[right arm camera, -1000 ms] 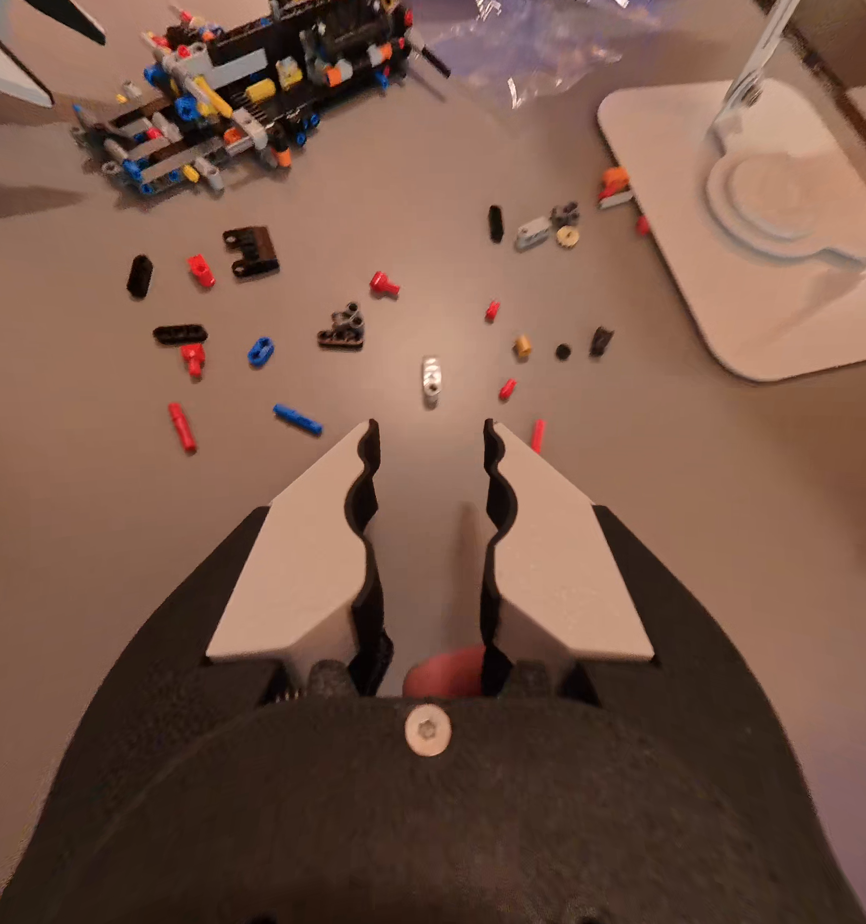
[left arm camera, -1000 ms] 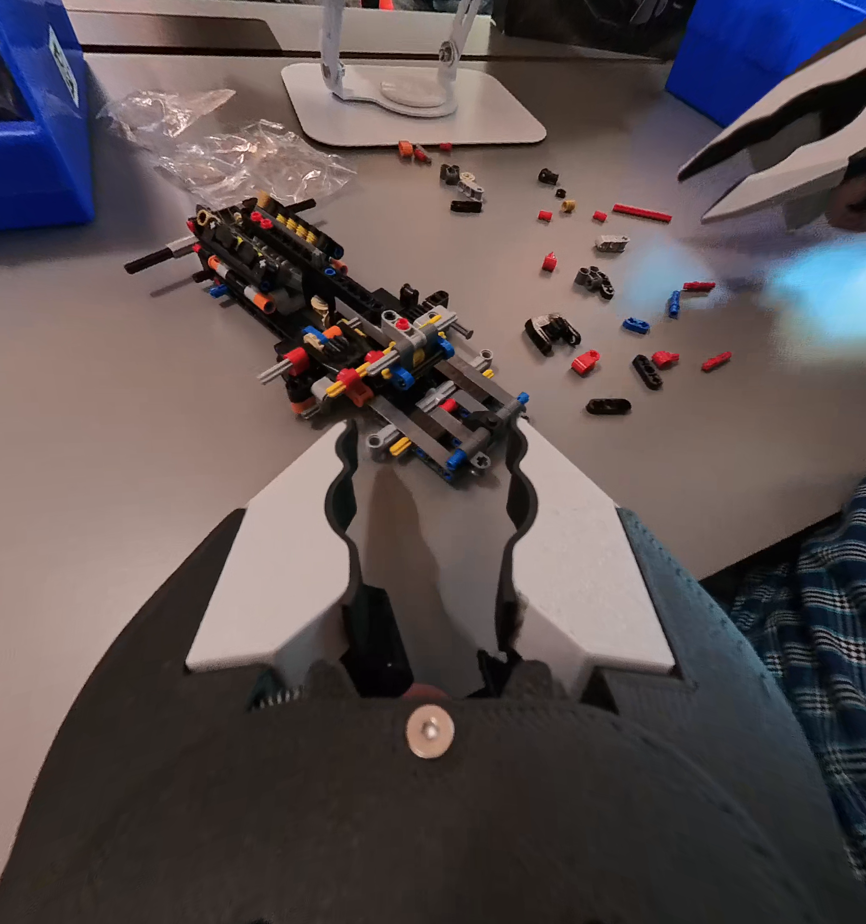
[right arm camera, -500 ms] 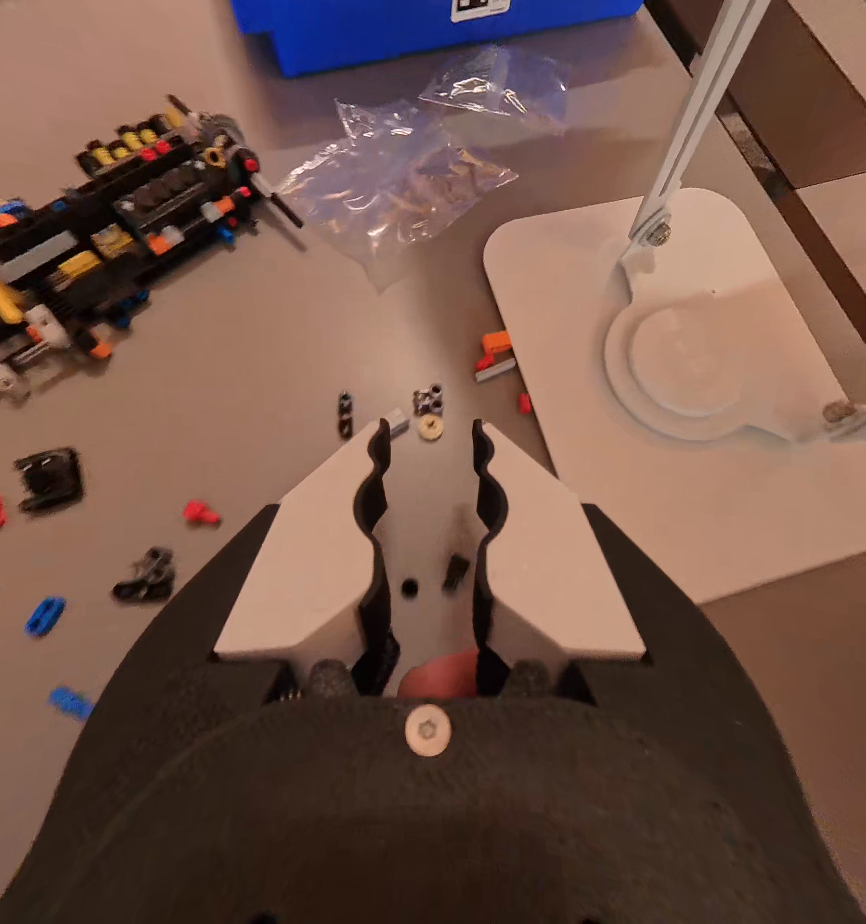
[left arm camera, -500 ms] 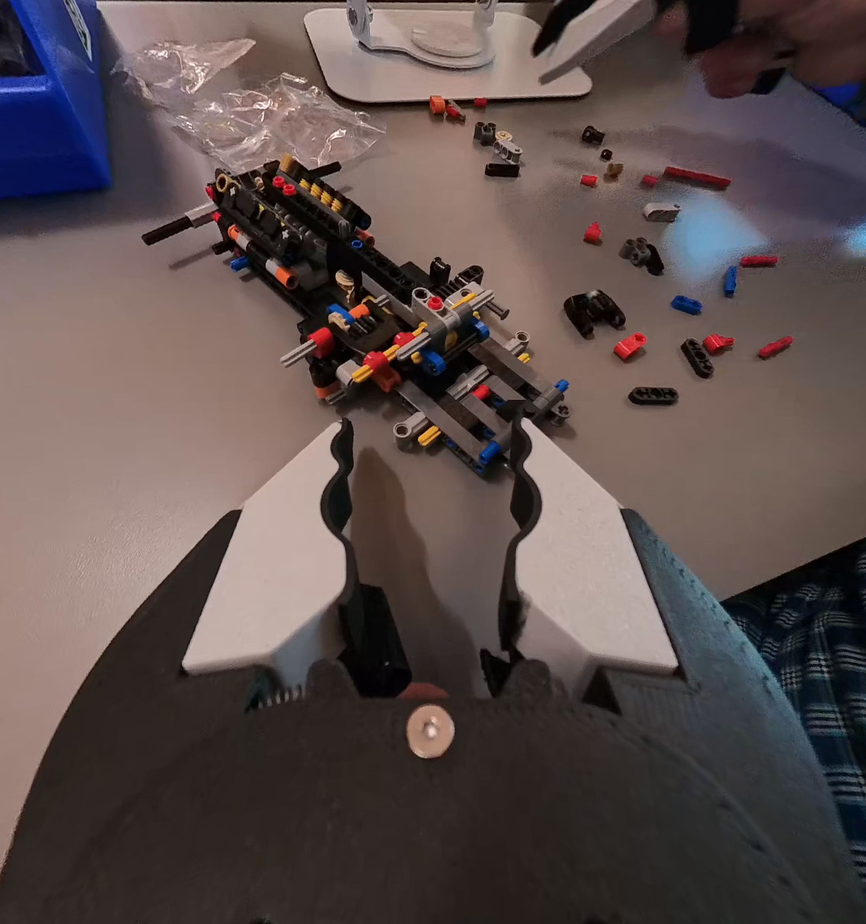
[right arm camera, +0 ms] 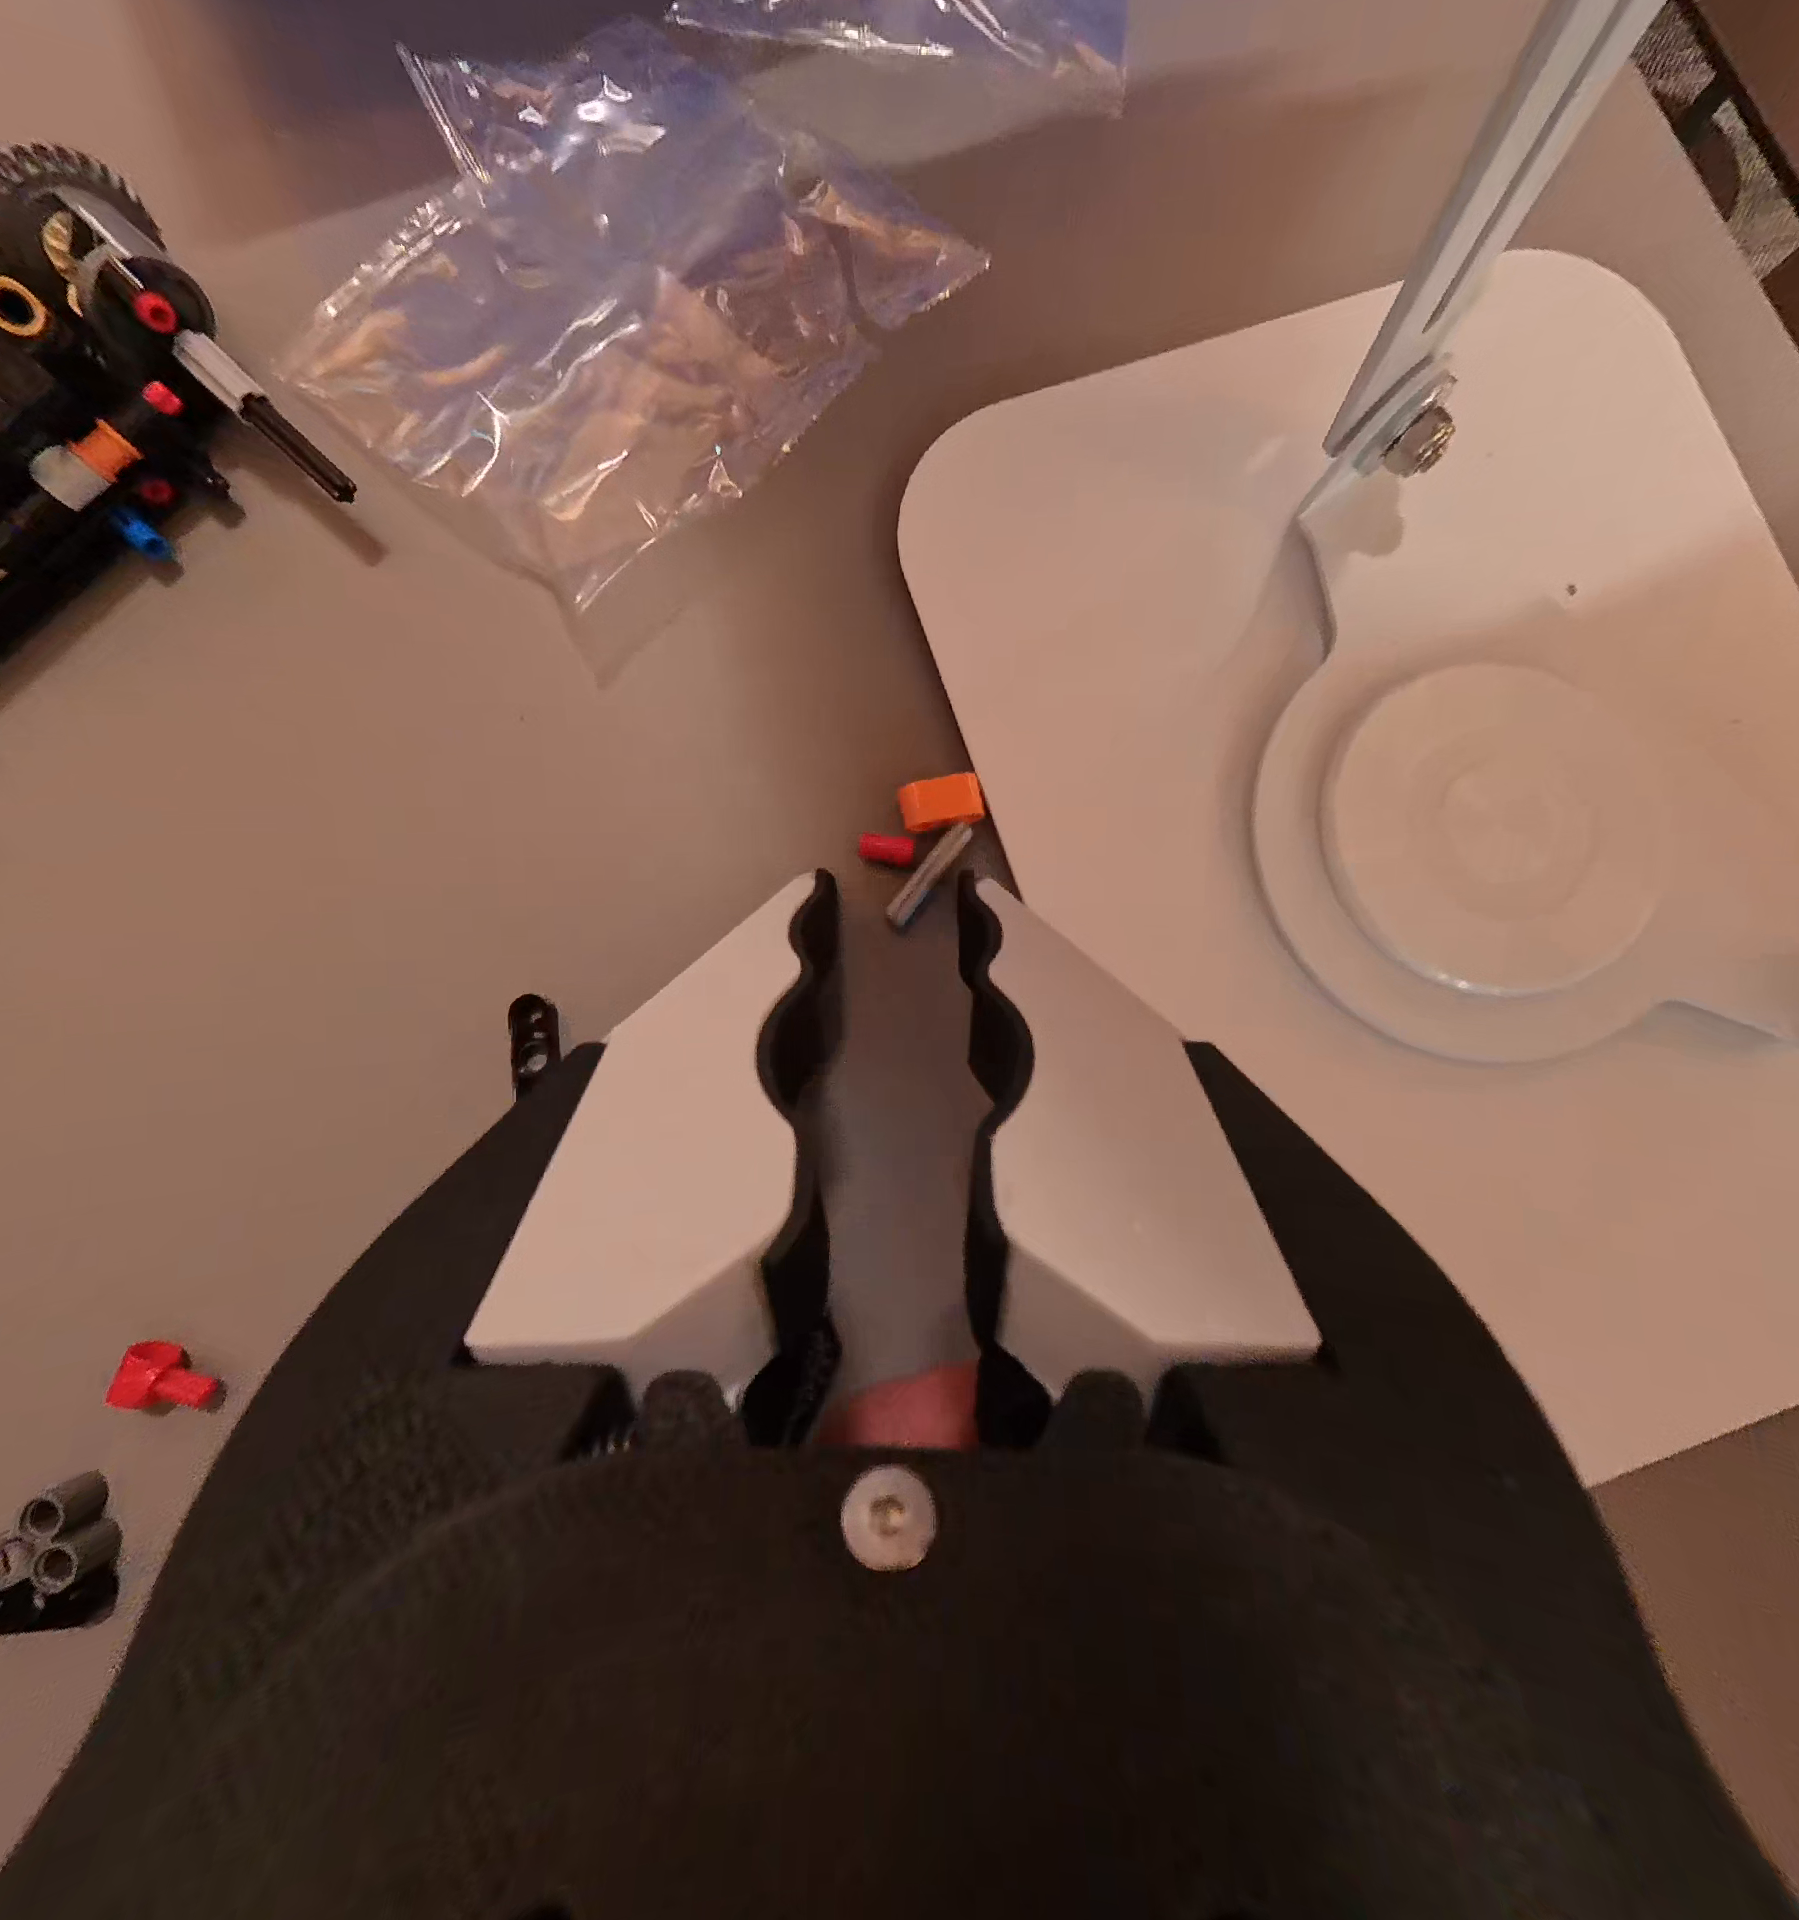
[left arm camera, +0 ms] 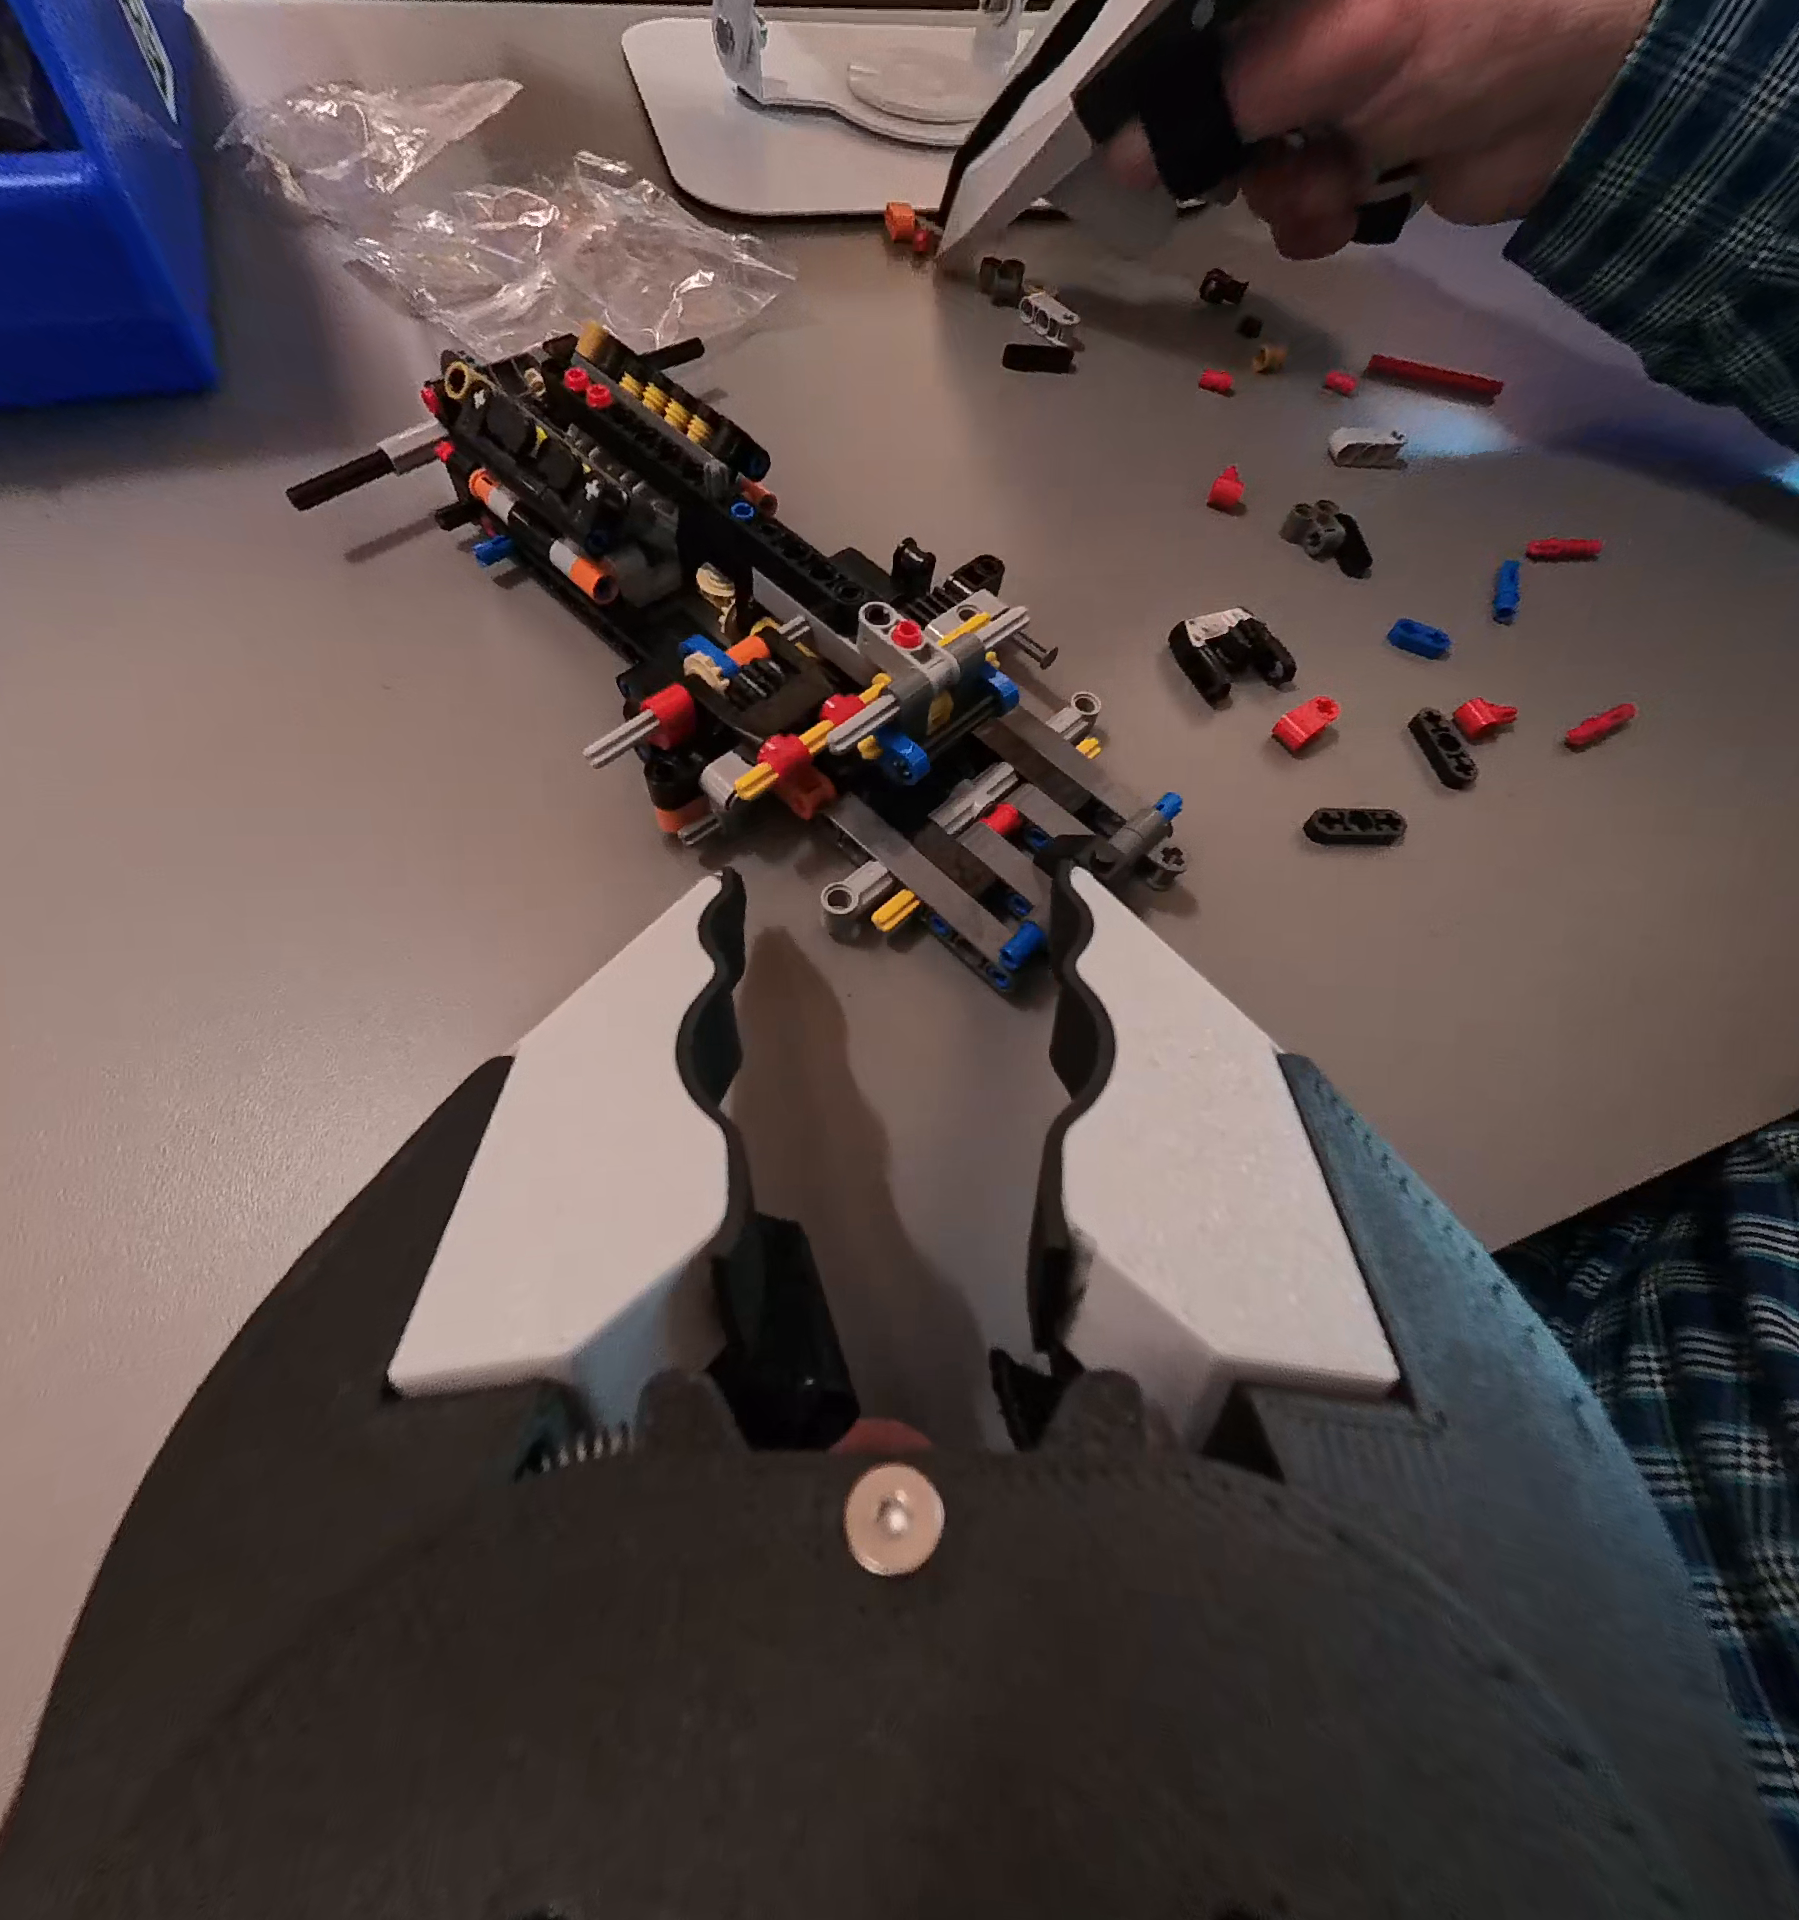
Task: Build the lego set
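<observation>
While the model (left arm camera: 770,665) lies on the table (left arm camera: 199,831) just ahead of the left gripper (left arm camera: 890,914), whose jaws are held apart and empty, the right gripper (right arm camera: 890,894) is lowered over a grey pin (right arm camera: 928,875) beside the white base (right arm camera: 1134,644), its jaws narrowly apart with nothing clamped. Such a pin is judged light, stiff and slippery; it is best pinched across its middle.

Grey tabletop (left arm camera: 199,831), warm dim light; white stand base (right arm camera: 1134,623).
</observation>
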A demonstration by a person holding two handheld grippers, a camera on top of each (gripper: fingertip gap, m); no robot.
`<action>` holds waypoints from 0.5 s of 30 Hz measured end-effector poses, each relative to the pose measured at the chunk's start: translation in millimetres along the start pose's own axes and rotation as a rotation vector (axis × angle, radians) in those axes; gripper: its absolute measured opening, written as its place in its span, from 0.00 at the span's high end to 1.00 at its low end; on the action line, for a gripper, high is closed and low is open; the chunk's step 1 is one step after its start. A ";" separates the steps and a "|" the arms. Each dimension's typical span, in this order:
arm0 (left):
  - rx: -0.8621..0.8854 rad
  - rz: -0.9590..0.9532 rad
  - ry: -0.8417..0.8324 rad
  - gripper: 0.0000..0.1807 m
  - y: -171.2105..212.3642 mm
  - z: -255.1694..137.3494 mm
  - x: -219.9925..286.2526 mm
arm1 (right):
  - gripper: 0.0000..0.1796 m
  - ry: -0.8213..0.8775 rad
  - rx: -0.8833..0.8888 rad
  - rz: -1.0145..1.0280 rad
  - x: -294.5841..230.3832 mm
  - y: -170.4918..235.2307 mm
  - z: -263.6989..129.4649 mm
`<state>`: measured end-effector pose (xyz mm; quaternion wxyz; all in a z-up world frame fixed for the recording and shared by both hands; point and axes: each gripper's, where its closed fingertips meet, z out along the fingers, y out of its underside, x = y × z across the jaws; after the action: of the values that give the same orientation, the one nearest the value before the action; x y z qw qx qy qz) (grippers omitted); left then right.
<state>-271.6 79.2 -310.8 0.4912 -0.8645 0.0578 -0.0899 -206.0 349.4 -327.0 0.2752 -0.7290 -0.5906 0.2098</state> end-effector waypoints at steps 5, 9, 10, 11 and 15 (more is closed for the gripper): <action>-0.004 0.004 0.000 0.69 0.4 0.5 0.1 | 0.96 0.001 0.007 -0.025 0.3 -1.2 1.2; -0.006 0.002 0.000 0.70 0.5 0.7 -0.2 | 1.00 -0.007 0.010 -0.058 -3.8 -0.8 0.7; -0.006 0.002 0.000 0.70 0.5 0.8 -0.3 | 1.00 -0.011 0.011 -0.067 -5.1 -0.4 0.4; -0.007 0.002 -0.001 0.70 0.5 1.0 -0.3 | 1.00 -0.016 0.012 -0.079 -6.8 0.0 0.0; -0.008 0.004 -0.003 0.70 0.6 1.1 -0.4 | 1.00 -0.045 0.005 -0.119 -15.9 3.8 -3.3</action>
<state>-271.7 79.9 -311.9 0.4879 -0.8665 0.0591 -0.0875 -204.5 332.9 -327.2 0.2757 -0.6870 -0.6383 0.2110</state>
